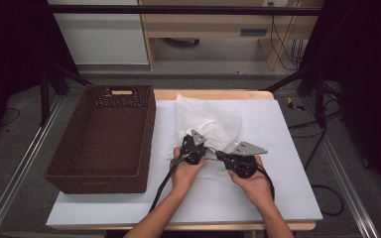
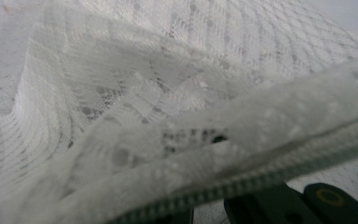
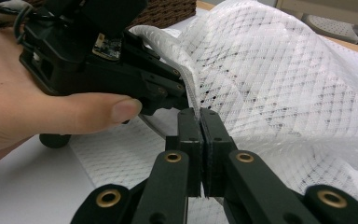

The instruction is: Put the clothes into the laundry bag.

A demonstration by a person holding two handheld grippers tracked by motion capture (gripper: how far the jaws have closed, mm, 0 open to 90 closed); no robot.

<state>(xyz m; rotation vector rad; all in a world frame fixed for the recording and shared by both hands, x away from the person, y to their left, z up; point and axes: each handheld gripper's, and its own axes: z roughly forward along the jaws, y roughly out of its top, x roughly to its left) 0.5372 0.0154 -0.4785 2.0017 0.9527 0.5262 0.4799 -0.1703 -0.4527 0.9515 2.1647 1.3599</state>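
Observation:
A white mesh bag (image 1: 213, 119) lies crumpled on the white table (image 1: 278, 193). Both grippers meet at its near edge. In the right gripper view, my right gripper (image 3: 199, 116) has its jaws pressed together on the bag's zipper hem (image 3: 193, 93). My left gripper (image 3: 185, 95), held in a hand (image 3: 51, 116), pinches the same hem just beyond. In the left gripper view the zipper edge (image 2: 261, 179) runs across and hides most of my left gripper (image 2: 208, 214). From above, the left gripper (image 1: 206, 150) and right gripper (image 1: 219, 155) are nearly touching.
A deep brown wicker basket (image 1: 149, 129) stands along the table's left side, close to the bag. Black cables (image 1: 161, 186) trail from the grippers toward the front edge. Bare white tabletop lies to the right and front of the hands.

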